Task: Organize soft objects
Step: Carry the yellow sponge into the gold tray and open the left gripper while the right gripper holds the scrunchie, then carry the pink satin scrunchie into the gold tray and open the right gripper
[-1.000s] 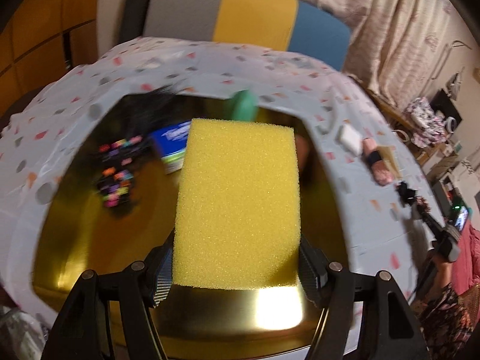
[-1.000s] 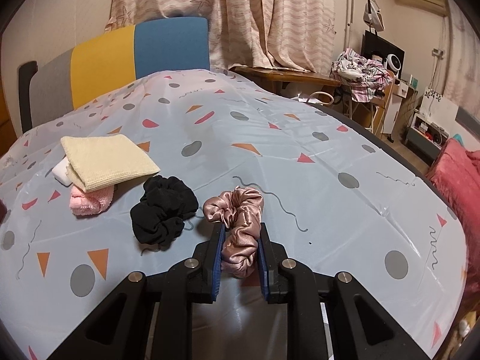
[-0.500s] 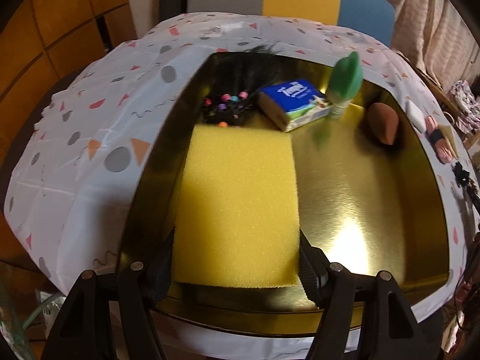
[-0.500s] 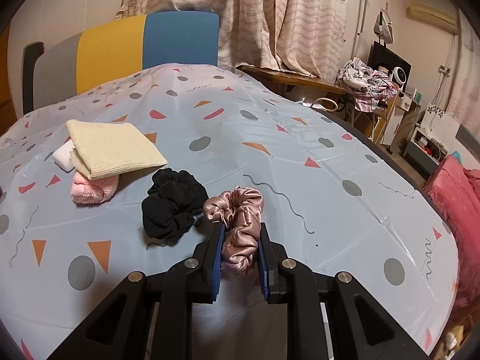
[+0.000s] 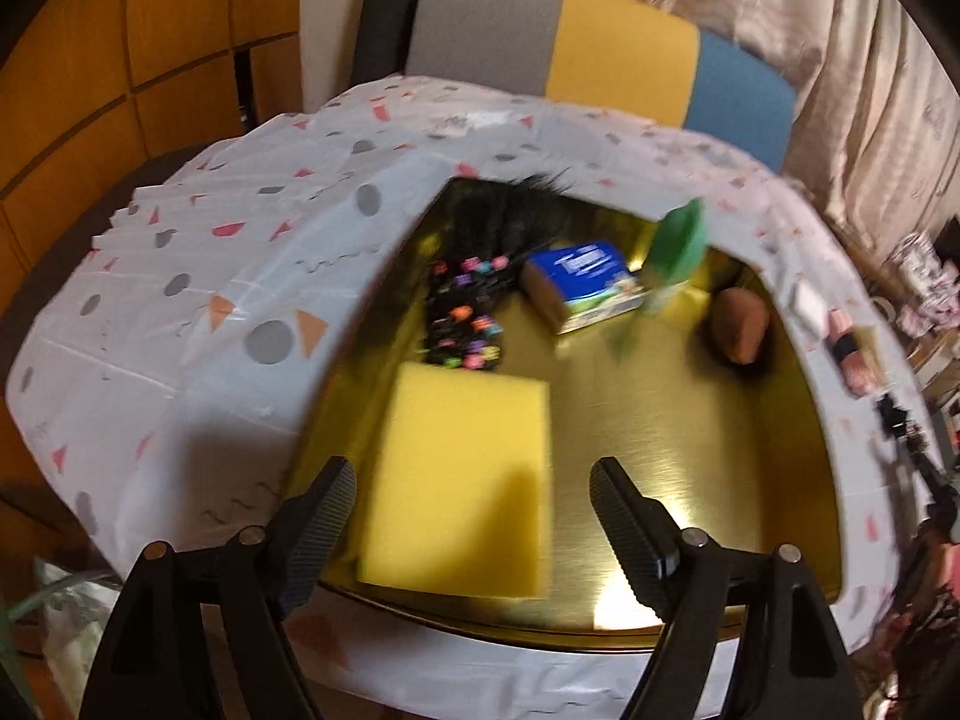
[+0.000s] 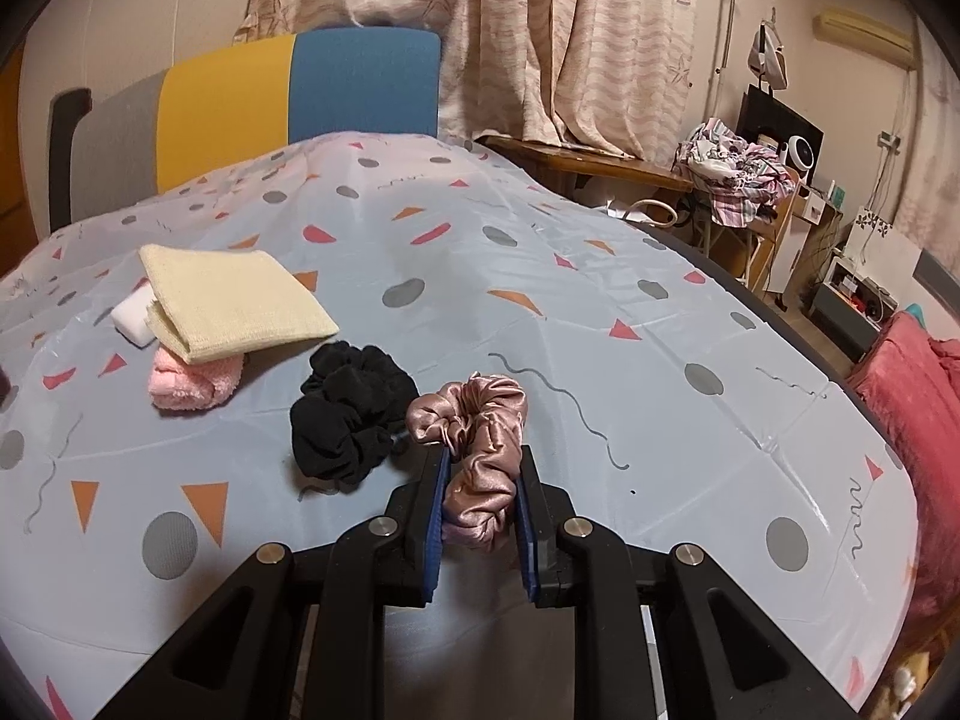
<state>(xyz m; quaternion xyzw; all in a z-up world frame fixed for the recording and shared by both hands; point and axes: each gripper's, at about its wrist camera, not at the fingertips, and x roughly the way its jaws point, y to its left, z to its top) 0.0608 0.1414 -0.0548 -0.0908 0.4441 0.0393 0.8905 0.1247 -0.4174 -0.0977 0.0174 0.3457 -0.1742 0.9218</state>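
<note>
While the yellow sponge [image 5: 459, 486] lies in the gold tray [image 5: 708, 480], left tool [image 5: 474, 519] jaws just opened, released around it | right tool [image 6: 480, 501] clenched on pink satin scrunchie [image 6: 474, 447] above worktop [image 6: 540, 312] | scrunchie: light, slippery, squashy; pinch bunched fabric.

Patterned tablecloth [image 6: 540, 276] — gold tray [image 5: 690, 420], towel [image 6: 234, 300], scrunchies [image 6: 351, 414]
</note>
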